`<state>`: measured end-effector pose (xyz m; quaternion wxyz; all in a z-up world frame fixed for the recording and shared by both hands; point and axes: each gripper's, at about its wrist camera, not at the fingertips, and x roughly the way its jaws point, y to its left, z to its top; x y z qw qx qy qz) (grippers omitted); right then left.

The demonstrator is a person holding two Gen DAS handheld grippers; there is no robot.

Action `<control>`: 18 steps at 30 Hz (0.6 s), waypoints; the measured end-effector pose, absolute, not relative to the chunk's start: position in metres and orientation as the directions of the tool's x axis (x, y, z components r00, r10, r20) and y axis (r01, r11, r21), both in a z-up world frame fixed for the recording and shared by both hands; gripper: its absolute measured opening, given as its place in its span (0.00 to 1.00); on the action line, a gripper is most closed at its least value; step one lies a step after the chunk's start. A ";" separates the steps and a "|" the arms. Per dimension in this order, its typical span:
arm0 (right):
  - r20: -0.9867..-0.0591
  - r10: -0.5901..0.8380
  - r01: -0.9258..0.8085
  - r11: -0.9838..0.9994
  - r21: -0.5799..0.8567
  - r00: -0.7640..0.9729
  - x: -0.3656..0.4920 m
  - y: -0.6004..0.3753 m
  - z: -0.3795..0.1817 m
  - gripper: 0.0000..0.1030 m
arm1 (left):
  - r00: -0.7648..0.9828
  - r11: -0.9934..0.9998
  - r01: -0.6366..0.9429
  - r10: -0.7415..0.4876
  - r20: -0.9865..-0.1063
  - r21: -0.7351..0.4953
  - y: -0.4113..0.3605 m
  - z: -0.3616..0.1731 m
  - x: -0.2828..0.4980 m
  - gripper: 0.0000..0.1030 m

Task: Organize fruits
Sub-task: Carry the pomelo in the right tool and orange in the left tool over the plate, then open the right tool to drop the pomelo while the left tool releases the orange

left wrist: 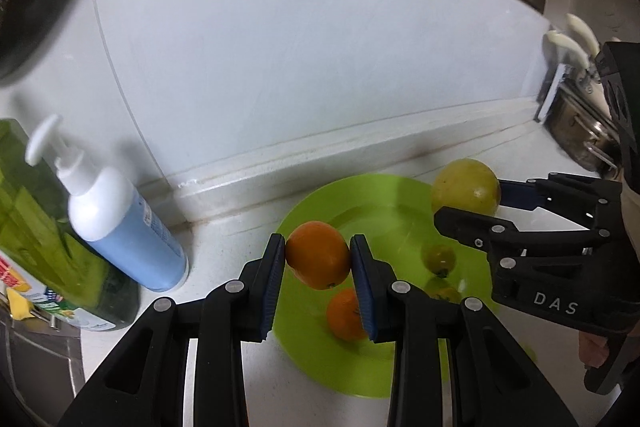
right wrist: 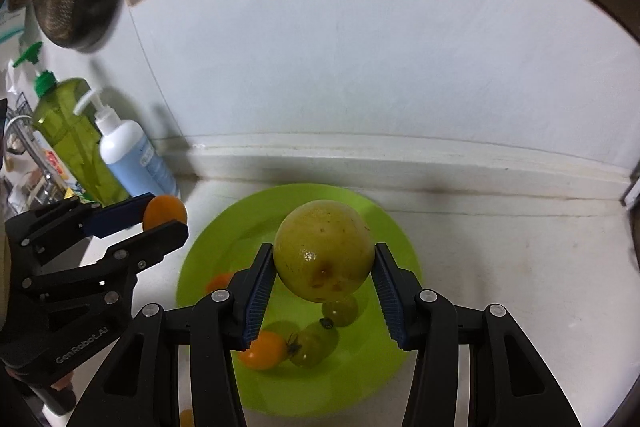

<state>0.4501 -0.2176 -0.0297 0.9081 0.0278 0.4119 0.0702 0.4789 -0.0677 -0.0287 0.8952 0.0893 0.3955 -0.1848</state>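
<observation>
there, orange (left wrist: 318, 254) between left jaws

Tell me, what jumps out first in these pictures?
Two black tools each hold a fruit above a bright green plate on a pale counter: the left tool clamps an orange, and the right tool clamps a larger yellow-green fruit. Smaller orange and green fruits lie on the plate beneath them. At the left, by the wall, stand a white and blue pump bottle and a green bottle.
</observation>
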 end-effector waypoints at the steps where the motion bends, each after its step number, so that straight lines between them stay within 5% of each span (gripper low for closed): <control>1: -0.752 0.151 -0.105 0.988 0.109 0.641 0.455 -0.217 -0.034 0.48 | 0.610 0.916 0.401 -0.257 -0.749 0.013 -0.069 -0.033 0.483 0.32; 18: -0.836 0.134 -0.098 0.990 0.096 0.532 0.484 -0.227 -0.079 0.48 | 0.494 0.901 0.433 -0.251 -0.832 -0.015 -0.082 -0.078 0.514 0.32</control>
